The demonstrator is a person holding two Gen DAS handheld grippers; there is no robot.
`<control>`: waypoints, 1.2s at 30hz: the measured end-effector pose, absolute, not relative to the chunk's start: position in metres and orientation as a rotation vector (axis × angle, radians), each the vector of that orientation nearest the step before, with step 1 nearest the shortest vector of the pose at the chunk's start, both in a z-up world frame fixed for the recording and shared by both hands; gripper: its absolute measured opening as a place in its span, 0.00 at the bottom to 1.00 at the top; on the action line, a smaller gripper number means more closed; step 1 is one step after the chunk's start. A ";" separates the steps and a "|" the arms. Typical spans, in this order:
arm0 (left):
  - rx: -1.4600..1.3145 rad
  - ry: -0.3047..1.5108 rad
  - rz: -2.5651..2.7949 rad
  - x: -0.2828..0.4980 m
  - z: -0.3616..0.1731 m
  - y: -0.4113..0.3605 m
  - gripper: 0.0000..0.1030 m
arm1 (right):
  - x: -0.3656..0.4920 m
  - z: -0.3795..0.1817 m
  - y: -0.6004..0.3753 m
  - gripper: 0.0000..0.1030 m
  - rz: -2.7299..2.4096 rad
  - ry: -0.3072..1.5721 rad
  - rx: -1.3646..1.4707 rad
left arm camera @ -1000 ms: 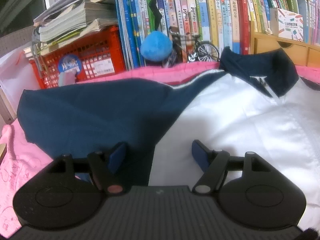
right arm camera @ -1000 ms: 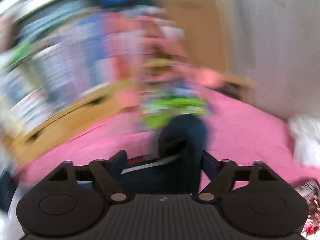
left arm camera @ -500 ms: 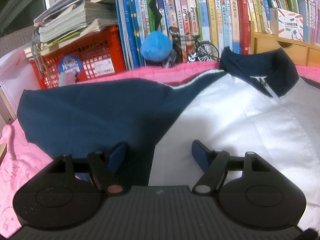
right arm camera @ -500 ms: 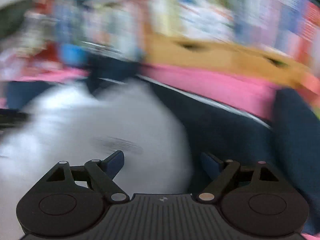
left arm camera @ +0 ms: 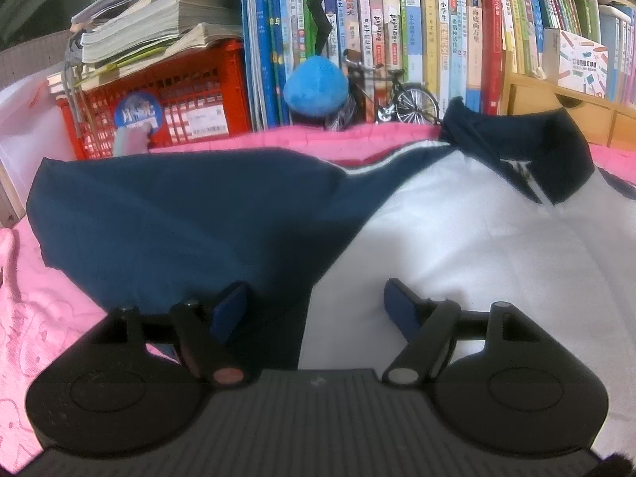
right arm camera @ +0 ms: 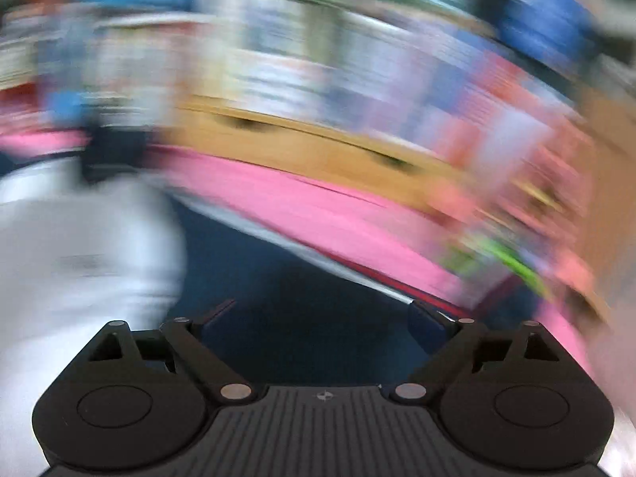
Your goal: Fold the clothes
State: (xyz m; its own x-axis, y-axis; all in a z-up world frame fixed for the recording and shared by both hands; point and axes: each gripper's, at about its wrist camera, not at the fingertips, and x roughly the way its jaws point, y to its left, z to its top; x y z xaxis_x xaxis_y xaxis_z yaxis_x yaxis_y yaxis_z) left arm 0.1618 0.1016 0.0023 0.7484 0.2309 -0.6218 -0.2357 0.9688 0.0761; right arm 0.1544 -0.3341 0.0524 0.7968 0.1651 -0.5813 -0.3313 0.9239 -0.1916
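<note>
A jacket with a white body [left arm camera: 477,238], a navy collar [left arm camera: 516,143] and navy sleeves lies spread on a pink bed cover [left arm camera: 35,310]. My left gripper [left arm camera: 316,306] hovers low over the seam where the left sleeve [left arm camera: 179,206] meets the white front. Its jaws are apart and opening slightly, and its pads press on nothing. The right wrist view is badly blurred. There my right gripper [right arm camera: 318,314] sits over the other navy sleeve [right arm camera: 298,278], beside the white body [right arm camera: 79,246]. Its jaws are opening wide, with cloth below them but nothing gripped.
Behind the bed stand a red crate [left arm camera: 179,99] topped with stacked papers, a row of upright books [left arm camera: 417,39], a blue plush [left arm camera: 316,91] and a model bicycle [left arm camera: 401,99]. Wooden drawers [left arm camera: 556,107] run along the far right. The pink cover [right arm camera: 318,214] borders the sleeve.
The right wrist view has swung from the sleeve end near the wall across to the jacket's body and shoulder, rolling as it went. Its fingers now stand wider. The left view is unchanged.
</note>
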 end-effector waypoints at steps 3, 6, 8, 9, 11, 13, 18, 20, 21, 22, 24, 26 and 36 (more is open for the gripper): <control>-0.017 0.680 0.255 0.162 0.002 0.103 0.76 | 0.130 0.056 -0.274 0.96 0.617 0.559 -0.333; -0.030 0.683 0.254 0.162 0.002 0.105 0.78 | 0.103 0.041 -0.211 0.99 0.856 0.542 -0.410; -0.039 0.684 0.253 0.162 0.001 0.106 0.79 | 0.101 0.029 -0.190 0.99 0.845 0.581 -0.452; -0.047 0.685 0.254 0.162 0.001 0.107 0.80 | 0.099 0.024 -0.180 0.99 0.839 0.600 -0.473; -0.068 0.689 0.251 0.162 0.000 0.111 0.82 | 0.096 0.015 -0.173 1.00 0.813 0.635 -0.470; -0.077 0.690 0.251 0.162 0.000 0.112 0.83 | 0.114 0.012 -0.209 1.00 0.708 0.671 -0.400; -0.059 0.692 0.244 0.163 -0.001 0.109 0.87 | 0.172 0.008 -0.332 1.00 0.233 0.786 -0.140; -0.060 0.694 0.239 0.163 -0.001 0.110 0.87 | 0.190 0.016 -0.383 0.94 -0.044 0.832 0.013; -0.062 0.695 0.238 0.163 -0.001 0.111 0.87 | 0.184 0.026 -0.385 0.89 -0.124 0.799 -0.043; -0.064 0.695 0.238 0.163 -0.001 0.111 0.87 | 0.174 0.037 -0.377 0.89 -0.150 0.738 -0.163; -0.063 0.695 0.236 0.163 -0.001 0.112 0.87 | 0.150 0.056 -0.358 0.92 -0.069 0.635 -0.277; -0.064 0.695 0.236 0.163 -0.001 0.112 0.87 | 0.132 0.076 -0.338 1.00 0.049 0.584 -0.272; -0.069 0.696 0.237 0.163 -0.001 0.113 0.88 | 0.080 0.055 -0.157 1.00 0.651 0.584 -0.407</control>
